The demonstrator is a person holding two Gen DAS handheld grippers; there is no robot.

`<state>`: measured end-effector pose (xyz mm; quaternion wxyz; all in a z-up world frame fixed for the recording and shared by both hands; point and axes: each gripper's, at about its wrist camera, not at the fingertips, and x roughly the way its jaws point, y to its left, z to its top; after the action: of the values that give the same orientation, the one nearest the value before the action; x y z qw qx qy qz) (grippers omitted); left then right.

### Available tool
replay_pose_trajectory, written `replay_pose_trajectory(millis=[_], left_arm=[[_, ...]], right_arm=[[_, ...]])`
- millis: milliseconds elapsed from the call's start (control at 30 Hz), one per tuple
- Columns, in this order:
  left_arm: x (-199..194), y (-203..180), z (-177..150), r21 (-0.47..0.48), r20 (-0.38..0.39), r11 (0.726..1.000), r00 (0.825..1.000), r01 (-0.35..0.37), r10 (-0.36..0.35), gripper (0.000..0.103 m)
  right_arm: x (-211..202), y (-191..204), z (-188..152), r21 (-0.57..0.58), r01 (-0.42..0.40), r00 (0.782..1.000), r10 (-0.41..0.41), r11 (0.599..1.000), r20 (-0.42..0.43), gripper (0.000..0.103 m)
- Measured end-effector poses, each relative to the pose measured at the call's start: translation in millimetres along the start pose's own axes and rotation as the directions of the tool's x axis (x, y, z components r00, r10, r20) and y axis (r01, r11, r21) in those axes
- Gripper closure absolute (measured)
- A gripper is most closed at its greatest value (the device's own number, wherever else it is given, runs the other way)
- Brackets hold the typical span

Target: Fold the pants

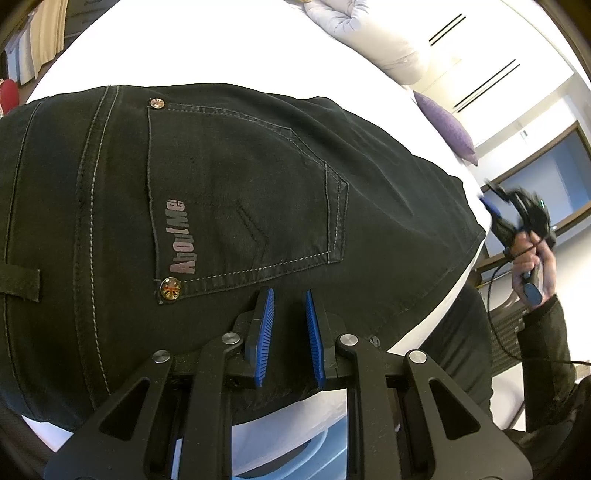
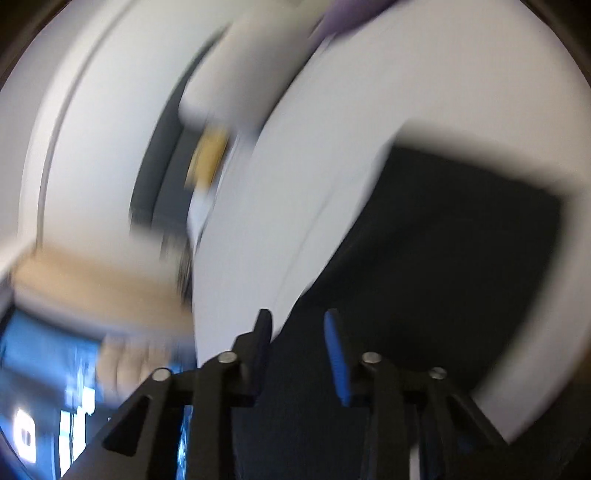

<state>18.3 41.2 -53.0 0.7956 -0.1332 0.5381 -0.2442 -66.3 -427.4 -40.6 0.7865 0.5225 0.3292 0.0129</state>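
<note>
Two grippers: left gripper point(image 1: 289, 293), jaws tight on black pants point(image 1: 221, 177); right gripper point(image 2: 298, 315), jaws apart.

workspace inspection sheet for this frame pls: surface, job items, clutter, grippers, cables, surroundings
Surface: white bed sheet, smooth where visible.
Job's things: black pants lying flat, back pocket up, printed logo and metal rivets showing; they reach the bed edge.
Clutter: white duvet and purple cushion at the far side, apart from the pants.
Grippers: left gripper over the pants near the pocket, a gap between its fingers, pants fabric showing through it; grip cannot be told. Right gripper open, nothing between its fingers; view heavily blurred.
Cables: black cable hanging from the right-hand device.
Surroundings: window beyond the bed, clothes at far left.
</note>
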Motion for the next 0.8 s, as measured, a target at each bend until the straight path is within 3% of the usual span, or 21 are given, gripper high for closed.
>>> replay_pose_trajectory(millis=[67, 133, 167, 200, 300, 400, 433, 500, 567, 600, 633, 700, 733, 800], left_arm=[[-0.5, -1.7, -0.9, -0.001, 0.001, 1.000, 1.000, 0.000, 0.000, 0.086], [-0.3, -3.6, -1.2, 0.003, 0.001, 1.000, 1.000, -0.002, 0.002, 0.086], [-0.3, -4.4, -1.3, 0.006, 0.001, 1.000, 1.000, -0.003, 0.003, 0.086], [-0.3, -5.3, -1.3, 0.008, 0.001, 1.000, 1.000, -0.003, 0.003, 0.086], [0.1, -5.9, -1.4, 0.008, 0.006, 1.000, 1.000, 0.002, -0.002, 0.086], [0.8, -2.1, -4.0, 0.000, 0.015, 1.000, 1.000, 0.015, -0.015, 0.086], [1.2, -0.9, -5.8, 0.002, 0.018, 1.000, 1.000, 0.016, -0.016, 0.086], [1.6, 0.2, -8.2, 0.003, 0.023, 1.000, 1.000, 0.016, -0.016, 0.086], [1.7, 1.7, -11.0, 0.003, 0.027, 1.000, 0.999, 0.017, -0.017, 0.086], [1.7, 2.0, -11.8, 0.005, 0.028, 1.000, 0.999, 0.017, -0.017, 0.086], [1.0, 2.4, -12.4, 0.005, 0.027, 1.000, 0.999, 0.018, -0.018, 0.086], [0.3, 2.3, -13.5, 0.005, 0.027, 1.000, 0.999, 0.017, -0.017, 0.086], [-0.8, 2.7, -13.6, 0.005, 0.028, 1.000, 0.999, 0.015, -0.015, 0.086], [-2.8, 1.9, -14.6, 0.008, 0.031, 1.000, 0.999, 0.012, -0.012, 0.086]], right_arm=[[57.2, 12.4, -10.3, -0.018, 0.028, 0.984, -0.031, 0.999, -0.173, 0.078], [97.3, 3.1, -9.3, 0.025, 0.087, 0.968, -0.078, 0.996, -0.237, 0.078], [105.3, -5.9, -7.3, 0.049, 0.110, 0.964, -0.094, 0.993, -0.250, 0.095], [113.3, -16.1, 2.3, 0.078, 0.141, 0.965, -0.120, 0.987, -0.233, 0.103], [96.4, -31.4, 23.5, 0.074, 0.164, 0.979, -0.153, 0.984, -0.132, 0.103], [58.9, -41.6, 57.4, 0.104, 0.301, 0.950, -0.307, 0.948, 0.051, 0.103], [45.7, -37.5, 64.0, 0.134, 0.310, 0.943, -0.322, 0.941, 0.085, 0.097], [41.8, -12.6, 64.0, 0.060, 0.269, 0.958, -0.273, 0.961, 0.081, 0.097], [70.0, 31.5, 36.3, -0.079, 0.141, 0.987, -0.147, 0.987, -0.068, 0.097], [86.7, 50.5, 16.6, -0.127, 0.087, 0.981, -0.107, 0.988, -0.162, 0.097], [112.4, 77.5, -16.6, -0.195, 0.028, 0.955, -0.084, 0.980, -0.284, 0.097], [148.2, 107.9, -62.4, -0.258, -0.046, 0.910, -0.066, 0.965, -0.410, 0.092], [174.2, 122.2, -87.7, -0.259, -0.085, 0.877, -0.052, 0.962, -0.479, 0.089], [213.1, 131.9, -117.4, -0.238, -0.084, 0.824, -0.066, 0.968, -0.563, 0.071]])
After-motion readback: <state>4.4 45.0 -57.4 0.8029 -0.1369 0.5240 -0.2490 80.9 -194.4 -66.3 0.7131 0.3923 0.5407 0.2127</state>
